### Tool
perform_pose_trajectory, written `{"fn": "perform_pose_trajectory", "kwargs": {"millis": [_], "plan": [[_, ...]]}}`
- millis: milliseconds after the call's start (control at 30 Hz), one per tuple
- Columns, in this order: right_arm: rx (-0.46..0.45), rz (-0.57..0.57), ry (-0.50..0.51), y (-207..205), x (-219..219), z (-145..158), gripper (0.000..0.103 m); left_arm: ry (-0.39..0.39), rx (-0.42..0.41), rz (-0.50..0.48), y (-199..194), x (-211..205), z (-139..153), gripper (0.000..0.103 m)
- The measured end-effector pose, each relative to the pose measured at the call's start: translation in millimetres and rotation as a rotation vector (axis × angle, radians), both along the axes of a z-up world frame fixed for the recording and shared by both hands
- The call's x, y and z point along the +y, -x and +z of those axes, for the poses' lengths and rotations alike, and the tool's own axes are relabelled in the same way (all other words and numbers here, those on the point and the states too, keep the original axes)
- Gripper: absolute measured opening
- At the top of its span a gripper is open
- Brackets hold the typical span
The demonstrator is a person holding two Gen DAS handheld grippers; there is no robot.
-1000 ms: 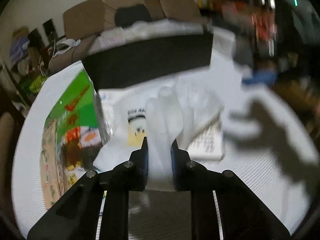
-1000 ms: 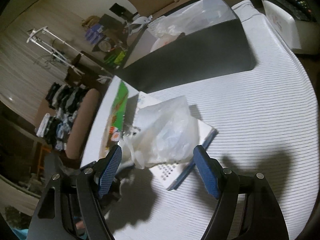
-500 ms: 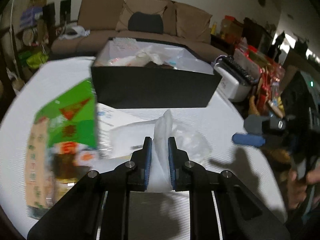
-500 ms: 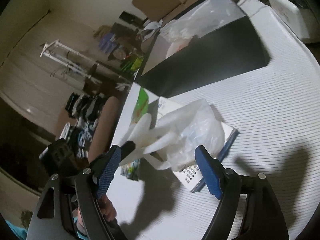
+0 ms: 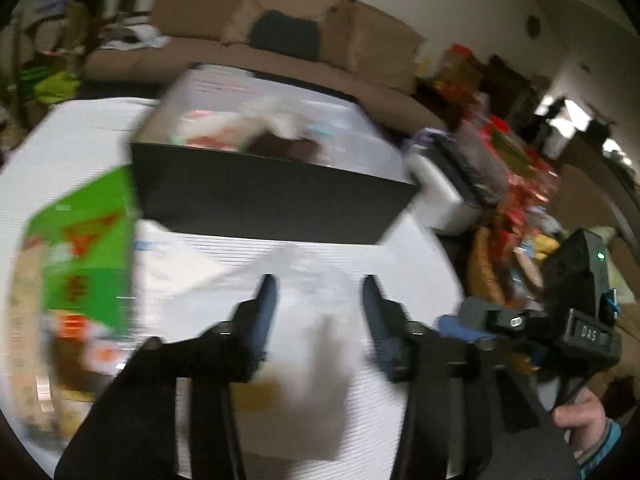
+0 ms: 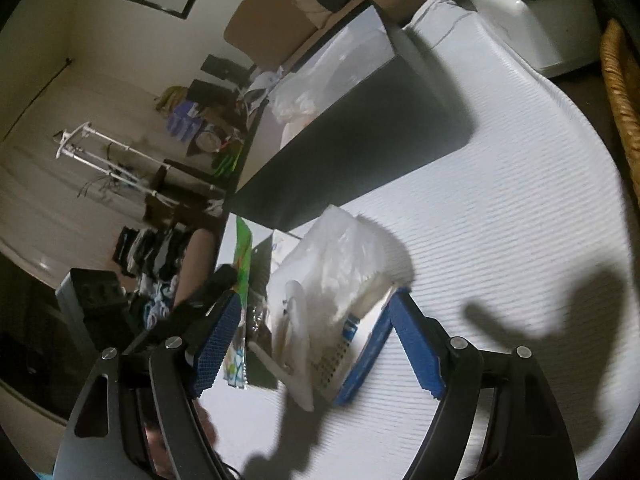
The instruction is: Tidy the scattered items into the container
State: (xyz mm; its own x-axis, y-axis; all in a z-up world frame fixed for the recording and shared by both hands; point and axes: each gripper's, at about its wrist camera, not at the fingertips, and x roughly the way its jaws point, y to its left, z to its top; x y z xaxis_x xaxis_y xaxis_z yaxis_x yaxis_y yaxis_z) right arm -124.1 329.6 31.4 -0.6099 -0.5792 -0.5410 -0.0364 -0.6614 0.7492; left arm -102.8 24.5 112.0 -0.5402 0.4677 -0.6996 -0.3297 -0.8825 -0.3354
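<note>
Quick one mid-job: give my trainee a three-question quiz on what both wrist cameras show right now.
1. True or false: the left gripper is clamped shut on the white plastic bag.
2. Multiple choice: the black box is A) empty, B) already holding bags and packets, C) closed with a lid.
3. Short answer: what lies under the white plastic bag, between the open fingers of the right gripper?

Key:
1. False. Its jaws stand apart with the bag loose between them.
2. B.
3. A blue-edged booklet, lying flat on the white striped tablecloth beside the green snack packet.
</note>
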Motion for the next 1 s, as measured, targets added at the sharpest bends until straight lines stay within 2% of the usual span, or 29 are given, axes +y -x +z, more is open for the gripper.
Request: {"fn": "perform_pose_trajectory", "kwargs": {"millis": [133, 267, 333, 433, 500, 600, 667, 733, 767, 867, 933, 1000], "plan": [[0.009, 0.042, -0.126, 23, -13, -6, 0.083, 0.028, -0.099, 0.023, -3, -30, -15, 0.052], [-0.002, 0.061, -0.104, 38, -17, -25, 0.083, 0.136, -0.114, -0.074, -31, -15, -30, 0.052], [-0.007, 0.068, -0.147, 48, -22, -31, 0.083, 0.213, -0.11, -0.117, -49, -5, -40, 0.052], [-0.018, 0.074, -0.168, 56, -24, -43, 0.083, 0.219, -0.17, -0.137, -68, 1, -61, 0.058], [-0.024, 0.078, -0.129, 58, -24, -50, 0.083, 0.284, -0.143, -0.166, -75, 13, -69, 0.058], [-0.014, 0.079, -0.114, 60, -27, -54, 0.081, 0.436, -0.021, -0.188, -85, 30, -73, 0.061], [-0.008, 0.091, -0.116, 63, -32, -54, 0.069, 0.454, -0.014, -0.22, -90, 38, -76, 0.061], [-0.002, 0.09, -0.151, 63, -36, -52, 0.033, 0.455, 0.004, -0.261, -96, 44, -73, 0.062], [0.004, 0.093, -0.163, 62, -36, -52, 0.023, 0.474, 0.036, -0.284, -102, 49, -72, 0.063], [-0.006, 0.095, -0.143, 60, -34, -54, 0.021, 0.547, 0.111, -0.3, -109, 60, -75, 0.07], [-0.004, 0.091, -0.115, 58, -30, -53, 0.02, 0.547, 0.108, -0.287, -105, 61, -79, 0.077], [-0.012, 0.099, -0.11, 56, -30, -49, 0.019, 0.538, 0.099, -0.265, -97, 60, -82, 0.077]]}}
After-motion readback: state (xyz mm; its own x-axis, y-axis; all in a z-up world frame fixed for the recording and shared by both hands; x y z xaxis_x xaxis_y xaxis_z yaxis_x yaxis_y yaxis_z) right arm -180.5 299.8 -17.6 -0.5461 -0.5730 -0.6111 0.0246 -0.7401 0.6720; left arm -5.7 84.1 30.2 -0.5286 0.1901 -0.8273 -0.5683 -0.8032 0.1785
